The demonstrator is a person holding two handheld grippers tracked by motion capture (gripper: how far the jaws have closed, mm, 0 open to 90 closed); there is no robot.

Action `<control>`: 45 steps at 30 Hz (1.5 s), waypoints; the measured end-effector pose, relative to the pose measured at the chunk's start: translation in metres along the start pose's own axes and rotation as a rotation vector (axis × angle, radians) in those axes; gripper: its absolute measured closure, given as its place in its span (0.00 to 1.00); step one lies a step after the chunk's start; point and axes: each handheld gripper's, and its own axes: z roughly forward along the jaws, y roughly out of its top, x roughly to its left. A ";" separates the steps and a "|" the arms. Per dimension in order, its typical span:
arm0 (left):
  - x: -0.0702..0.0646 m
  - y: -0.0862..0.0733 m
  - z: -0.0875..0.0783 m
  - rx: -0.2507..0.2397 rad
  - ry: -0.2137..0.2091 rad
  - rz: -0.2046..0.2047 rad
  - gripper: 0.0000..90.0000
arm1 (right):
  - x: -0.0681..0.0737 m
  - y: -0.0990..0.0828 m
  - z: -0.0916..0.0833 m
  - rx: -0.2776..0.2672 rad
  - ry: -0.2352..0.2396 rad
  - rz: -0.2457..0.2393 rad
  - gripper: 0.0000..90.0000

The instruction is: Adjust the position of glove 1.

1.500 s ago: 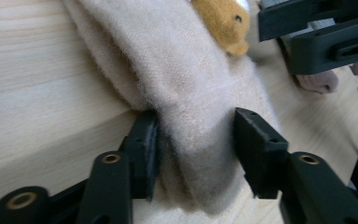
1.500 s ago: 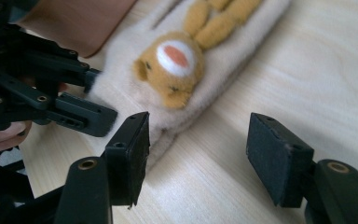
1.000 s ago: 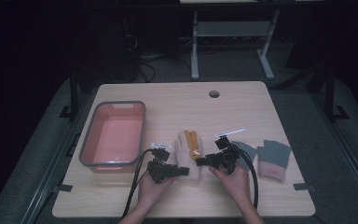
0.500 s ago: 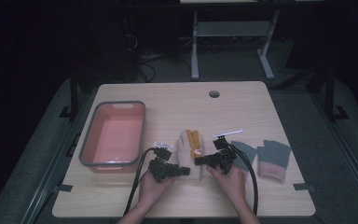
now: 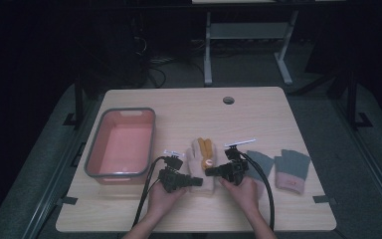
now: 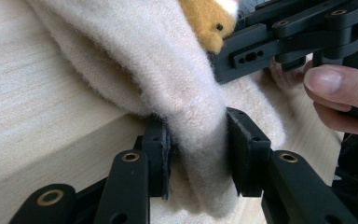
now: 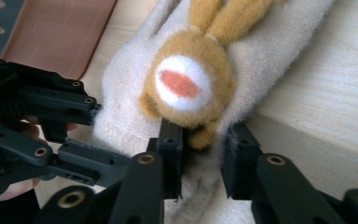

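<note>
High view is showing one cream mitten (image 5: 201,167) lying right of one pink bin (image 5: 122,144); left gripper (image 5: 195,182) is clamping its cuff, right gripper (image 5: 210,172), jaws just closing, is pinching it; two grey gloves (image 5: 292,167) are lying farther right.

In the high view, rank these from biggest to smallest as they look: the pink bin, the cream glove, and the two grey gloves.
1. Pink bin, clearly largest.
2. Cream glove.
3. The two grey gloves: right grey glove and left grey glove look alike; a hand and cable partly cover the left one, so I won't rank them.

Cream fuzzy glove (image 5: 201,167) w/ tan bunny patch, flat mid-table, cuff apparently bunched.
</note>
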 end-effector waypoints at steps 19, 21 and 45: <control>0.007 0.001 -0.007 -0.019 -0.066 -0.042 0.74 | 0.002 0.003 -0.007 -0.013 0.054 -0.037 0.91; 0.008 0.001 -0.007 -0.017 -0.073 -0.042 0.75 | 0.003 0.002 -0.008 -0.015 0.054 -0.041 0.91; 0.001 0.015 -0.028 -0.063 -0.135 -0.011 0.75 | 0.025 0.016 -0.031 -0.038 0.049 -0.099 0.92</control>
